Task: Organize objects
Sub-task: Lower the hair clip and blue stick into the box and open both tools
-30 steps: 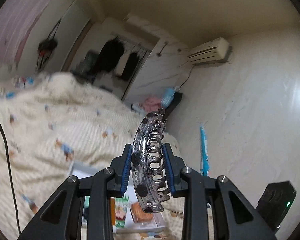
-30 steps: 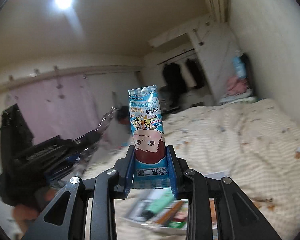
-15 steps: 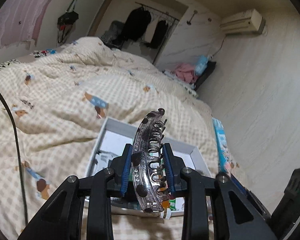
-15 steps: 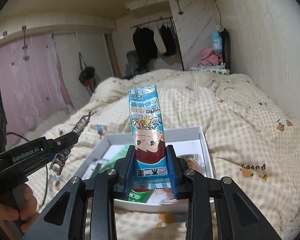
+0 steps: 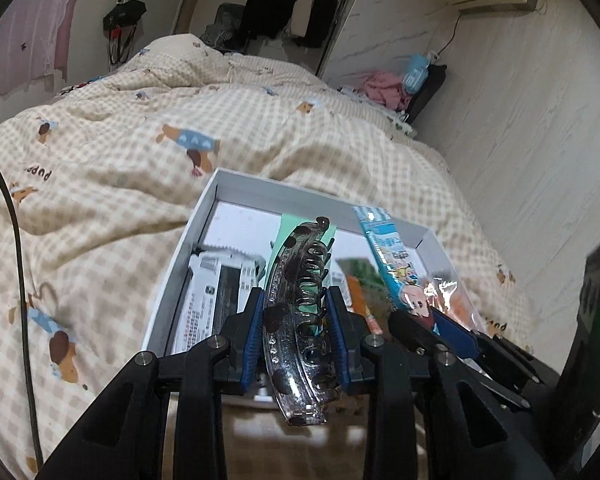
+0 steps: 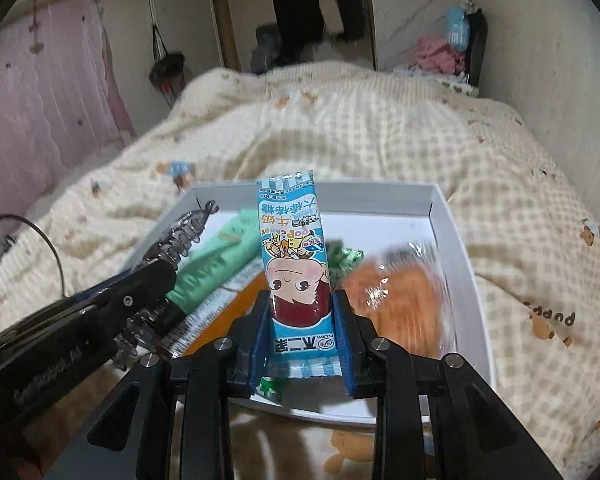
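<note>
The white box (image 6: 444, 216) lies on the checked quilt (image 6: 380, 132) of the bed, and it is seen directly ahead of and below both grippers. Inside it several packets are already laid: a mint-green packet (image 6: 216, 264), an orange snack in clear wrap (image 6: 400, 304) at the right side, and a black-and-white packet (image 5: 216, 288) at the left wall.

The candy stick packet (image 6: 296, 268) is clamped at its lower part by the right gripper (image 6: 300, 340), whose jaws are narrow around it. Its long axis points forward, along the fingers, toward the far wall of the box. The clear hair claw clip (image 5: 300, 312) is clamped across its middle by the left gripper (image 5: 296, 336), also narrow, with its long axis forward in the same way.

The two grippers are close side by side over the near edge of the box, the left one toward the left half and the right one toward the middle. It is judged that each thing must be lowered forward into the box, and the free floor is found mostly at the far part.
</note>
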`<state>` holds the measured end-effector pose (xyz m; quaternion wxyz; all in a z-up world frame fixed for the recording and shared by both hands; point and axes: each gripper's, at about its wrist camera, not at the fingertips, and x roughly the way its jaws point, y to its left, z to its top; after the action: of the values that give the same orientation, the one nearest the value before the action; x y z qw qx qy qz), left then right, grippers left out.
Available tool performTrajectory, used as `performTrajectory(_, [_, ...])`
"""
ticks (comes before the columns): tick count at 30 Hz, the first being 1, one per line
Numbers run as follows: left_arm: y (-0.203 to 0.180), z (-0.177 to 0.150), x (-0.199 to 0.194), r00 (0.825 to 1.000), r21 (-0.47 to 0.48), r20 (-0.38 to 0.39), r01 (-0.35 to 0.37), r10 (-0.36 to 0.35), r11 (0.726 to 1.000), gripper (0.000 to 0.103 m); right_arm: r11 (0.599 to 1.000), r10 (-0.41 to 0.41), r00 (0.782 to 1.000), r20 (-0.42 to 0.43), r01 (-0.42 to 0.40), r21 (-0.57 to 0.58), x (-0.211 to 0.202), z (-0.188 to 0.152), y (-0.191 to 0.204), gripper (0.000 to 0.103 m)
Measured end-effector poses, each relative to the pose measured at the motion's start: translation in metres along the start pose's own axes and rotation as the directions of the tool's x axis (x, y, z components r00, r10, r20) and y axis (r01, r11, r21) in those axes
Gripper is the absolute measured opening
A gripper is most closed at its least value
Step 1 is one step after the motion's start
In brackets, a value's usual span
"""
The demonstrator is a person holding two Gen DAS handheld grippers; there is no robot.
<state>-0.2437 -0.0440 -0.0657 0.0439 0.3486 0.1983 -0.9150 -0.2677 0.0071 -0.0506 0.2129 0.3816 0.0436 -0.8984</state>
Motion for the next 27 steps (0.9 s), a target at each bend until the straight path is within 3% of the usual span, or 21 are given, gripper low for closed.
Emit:
performTrajectory(4, [0.000, -0.005, -0.001, 1.000, 0.004, 0.012, -0.009, 0.009, 1.000, 0.033, 0.998, -0.042, 0.997, -0.071, 0.039, -0.038, 0.013, -0.002, 0.005, 0.031])
performTrajectory(12, [0.006, -0.004, 0.002, 1.000, -0.026, -0.007, 0.005, -0.006, 1.000, 0.034, 0.997, -0.022, 0.993, -0.115, 0.013, -0.080, 0.018, -0.006, 0.010, 0.032])
performTrajectory(19, [0.003, 0.004, 0.021, 0.997, -0.031, -0.073, -0.016, 0.014, 0.999, 0.035, 0.993, -0.015, 0.989, -0.147, -0.003, -0.122, 0.030, 0.004, 0.023, 0.033])
performTrajectory(27, [0.008, 0.026, 0.041, 0.986, -0.107, -0.155, 0.045, -0.062, 0.993, 0.035, 0.997, 0.041, 0.988, -0.150, -0.050, -0.057, 0.031, 0.022, 0.014, 0.033])
